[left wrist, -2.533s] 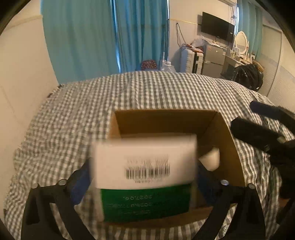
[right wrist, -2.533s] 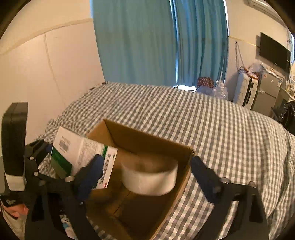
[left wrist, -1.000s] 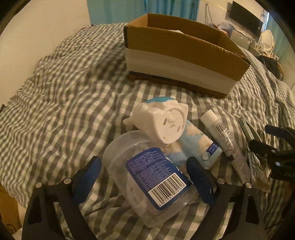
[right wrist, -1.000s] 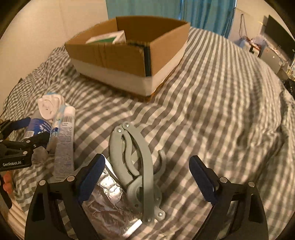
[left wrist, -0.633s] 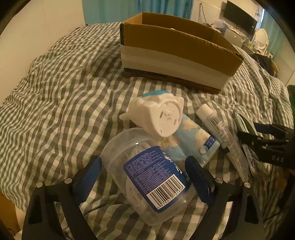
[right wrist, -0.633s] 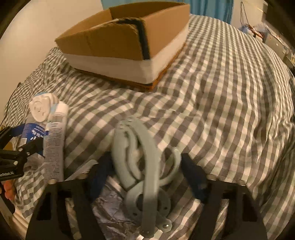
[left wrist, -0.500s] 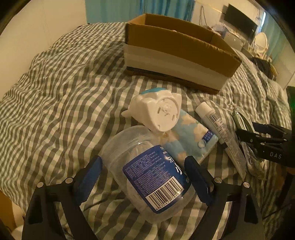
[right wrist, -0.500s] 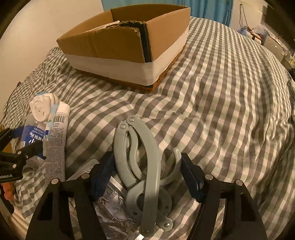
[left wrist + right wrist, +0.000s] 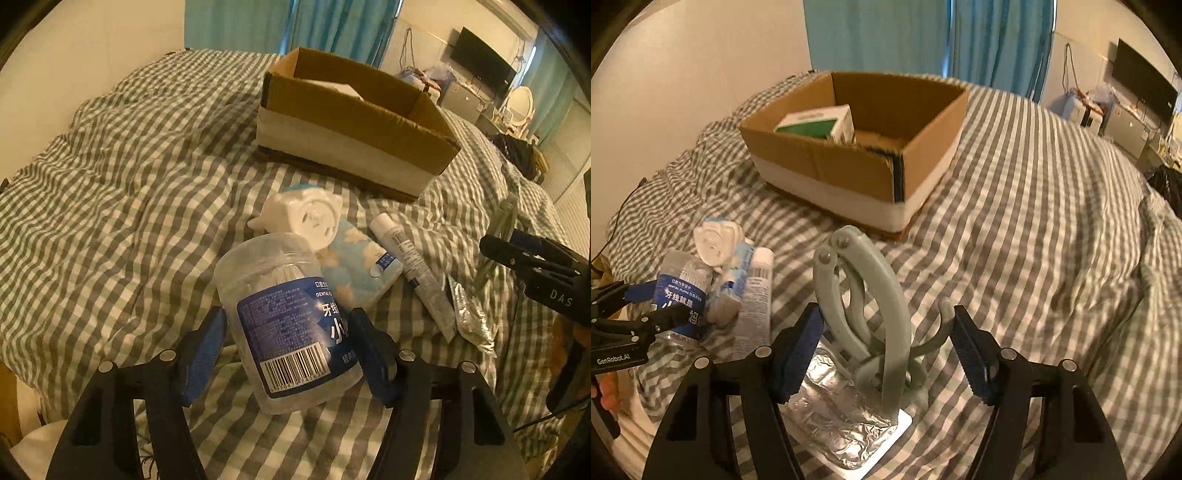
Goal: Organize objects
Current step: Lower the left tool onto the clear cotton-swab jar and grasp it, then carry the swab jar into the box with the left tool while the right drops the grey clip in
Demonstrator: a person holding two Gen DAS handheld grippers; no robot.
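Note:
My left gripper is shut on a clear dental-floss jar with a blue label, lying on the checked bedspread. My right gripper is shut on a grey-green folding hanger, which stands tilted up over a silver foil packet. The open cardboard box stands beyond, with a green-and-white carton inside. A white figurine, a blue tissue pack and a white tube lie between the jar and the box.
The checked bedspread spreads to the right of the box. A wall runs along the left. Blue curtains, a TV and furniture stand at the far end of the room. The right gripper also shows at the right edge of the left wrist view.
Both grippers dropped from the box to the bed items. The left jaws have closed on the floss jar. The right jaws have closed on the hanger and tipped it upright.

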